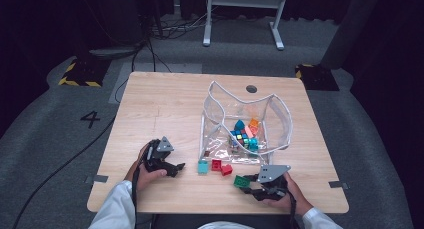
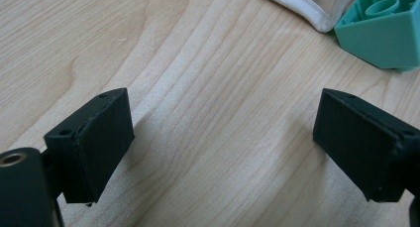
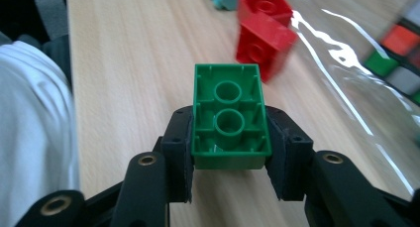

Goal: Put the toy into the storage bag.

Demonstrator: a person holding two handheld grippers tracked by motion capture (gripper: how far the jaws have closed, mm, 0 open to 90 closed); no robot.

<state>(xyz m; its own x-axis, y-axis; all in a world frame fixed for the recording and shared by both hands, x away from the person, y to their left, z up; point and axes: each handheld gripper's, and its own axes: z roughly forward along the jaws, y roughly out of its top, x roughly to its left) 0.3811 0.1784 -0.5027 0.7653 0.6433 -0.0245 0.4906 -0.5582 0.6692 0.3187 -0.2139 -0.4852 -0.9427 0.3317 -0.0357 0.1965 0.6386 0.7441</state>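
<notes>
Right tongs (image 3: 228, 152) pinch green brick (image 3: 229, 115) above wooden table (image 1: 165, 104).

White sleeves (image 1: 116, 205); black grippers, grey triangular plates (image 1: 272, 172).

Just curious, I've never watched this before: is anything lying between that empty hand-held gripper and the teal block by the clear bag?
Nothing visible. The left hand-held gripper is open over bare table, and the teal block sits just ahead, beside the clear bag's white edge.
</notes>
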